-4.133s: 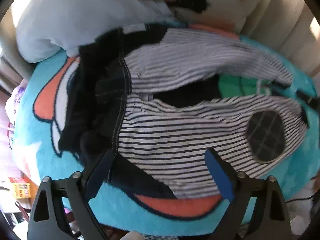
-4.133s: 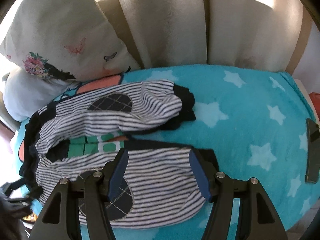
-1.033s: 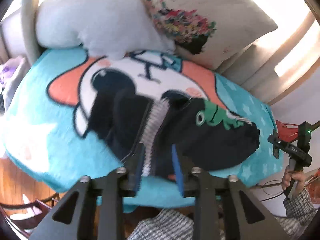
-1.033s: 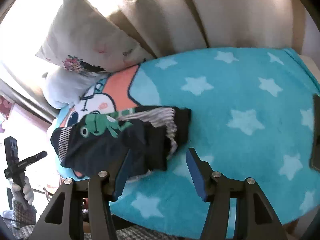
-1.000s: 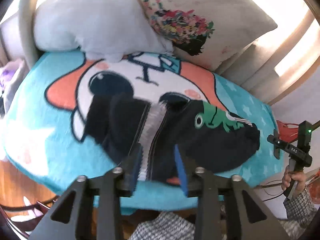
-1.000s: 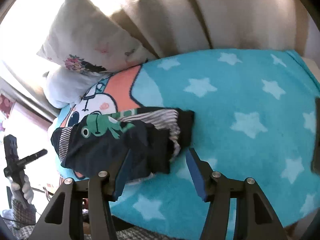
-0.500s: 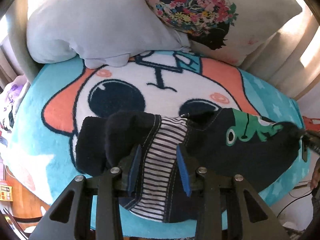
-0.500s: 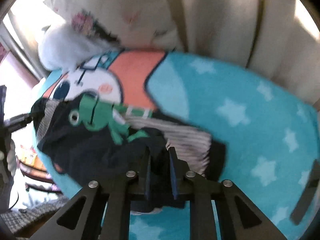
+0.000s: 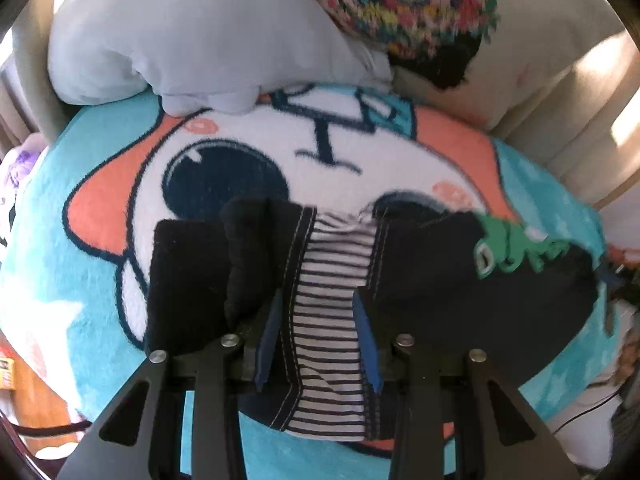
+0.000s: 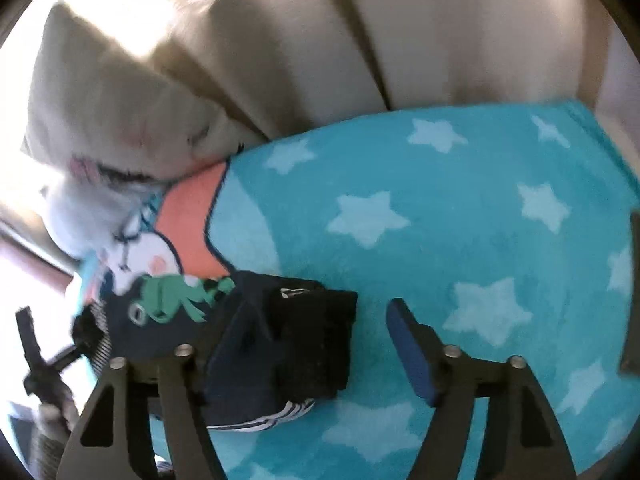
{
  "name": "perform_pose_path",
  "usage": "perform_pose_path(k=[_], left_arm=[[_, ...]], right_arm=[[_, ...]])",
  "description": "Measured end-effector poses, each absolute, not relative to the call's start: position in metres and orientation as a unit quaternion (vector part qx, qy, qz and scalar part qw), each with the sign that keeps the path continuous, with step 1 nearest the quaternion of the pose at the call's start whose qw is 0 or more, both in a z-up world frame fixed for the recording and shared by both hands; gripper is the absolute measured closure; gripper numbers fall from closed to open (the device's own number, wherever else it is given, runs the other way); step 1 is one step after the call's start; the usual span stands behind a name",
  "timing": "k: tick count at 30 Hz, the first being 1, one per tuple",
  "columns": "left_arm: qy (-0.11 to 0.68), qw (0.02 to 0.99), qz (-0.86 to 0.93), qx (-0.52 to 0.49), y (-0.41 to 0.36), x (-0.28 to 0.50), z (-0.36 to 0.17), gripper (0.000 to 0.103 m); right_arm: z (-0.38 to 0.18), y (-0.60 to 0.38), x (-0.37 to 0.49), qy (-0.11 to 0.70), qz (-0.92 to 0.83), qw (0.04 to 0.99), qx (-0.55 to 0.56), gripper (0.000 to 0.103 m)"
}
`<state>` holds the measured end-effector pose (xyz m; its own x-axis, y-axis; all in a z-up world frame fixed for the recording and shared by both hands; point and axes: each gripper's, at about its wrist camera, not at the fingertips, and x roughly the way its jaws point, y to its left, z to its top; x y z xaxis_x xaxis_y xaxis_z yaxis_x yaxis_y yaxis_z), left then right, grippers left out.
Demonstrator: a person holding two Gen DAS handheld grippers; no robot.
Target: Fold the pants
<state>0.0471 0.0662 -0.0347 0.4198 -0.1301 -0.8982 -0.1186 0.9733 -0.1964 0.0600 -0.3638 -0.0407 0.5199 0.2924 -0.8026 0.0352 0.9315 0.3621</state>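
Observation:
The pants (image 9: 440, 280) lie folded in a dark bundle with a green frog print on the cartoon blanket (image 9: 100, 168). A striped inner part shows at the waist. My left gripper (image 9: 318, 336) has its jaws part-closed around the striped waist end, with cloth between the fingers. In the right wrist view the pants (image 10: 256, 344) lie at the lower left. My right gripper (image 10: 308, 344) is open, its left finger over the cuff end of the bundle, its right finger (image 10: 412, 352) over bare blanket.
A pale blue pillow (image 9: 192, 32) and a floral cushion (image 9: 420, 8) lie at the back, against beige sofa cushions (image 10: 400, 40). The turquoise star blanket (image 10: 480, 220) spreads to the right. A dark flat object (image 10: 632, 292) lies at the right edge.
My right gripper has opened and pulled back from the bundle's cuff end. My left gripper has moved in lower over the striped waist. The bundle is more compact.

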Motion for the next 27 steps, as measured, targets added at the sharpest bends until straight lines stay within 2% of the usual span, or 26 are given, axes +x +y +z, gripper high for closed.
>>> perform_pose_path(k=[5,6,8,9,15,19,20,21,22,24,27], left_arm=[[0.509,0.846,0.009,-0.156,0.078,0.037,-0.008,0.067],[0.506,0.847,0.014,-0.162,0.082,0.035,-0.005,0.067],[0.503,0.846,0.021,-0.175,0.088,0.032,-0.001,0.066],[0.501,0.846,0.025,-0.180,0.091,0.030,0.001,0.067],[0.492,0.851,0.039,-0.177,0.094,0.022,0.012,0.066],[0.501,0.847,0.030,-0.172,0.084,0.026,0.007,0.060],[0.505,0.846,0.026,-0.169,0.080,0.027,0.005,0.060],[0.507,0.846,0.024,-0.165,0.076,0.028,0.003,0.060],[0.509,0.846,0.023,-0.158,0.073,0.030,0.000,0.059],[0.515,0.844,0.033,-0.147,0.072,0.037,-0.008,0.058],[0.532,0.829,0.045,-0.165,0.083,0.051,-0.027,0.058]], right_arm=[[-0.075,-0.356,0.072,0.509,0.104,0.824,0.225,0.025],[-0.081,-0.349,0.073,0.514,0.115,0.817,0.236,0.031],[-0.089,-0.335,0.074,0.522,0.125,0.808,0.245,0.059],[-0.090,-0.331,0.075,0.524,0.128,0.806,0.244,0.083],[-0.075,-0.352,0.067,0.509,0.088,0.817,0.256,0.084],[-0.081,-0.370,0.068,0.510,0.070,0.816,0.262,0.083],[-0.083,-0.370,0.069,0.513,0.073,0.815,0.260,0.079],[-0.083,-0.369,0.068,0.514,0.072,0.816,0.254,0.071],[-0.081,-0.368,0.068,0.512,0.067,0.819,0.249,0.056],[-0.075,-0.371,0.062,0.502,0.053,0.828,0.244,0.038],[-0.065,-0.378,0.055,0.489,0.046,0.836,0.246,0.037]])
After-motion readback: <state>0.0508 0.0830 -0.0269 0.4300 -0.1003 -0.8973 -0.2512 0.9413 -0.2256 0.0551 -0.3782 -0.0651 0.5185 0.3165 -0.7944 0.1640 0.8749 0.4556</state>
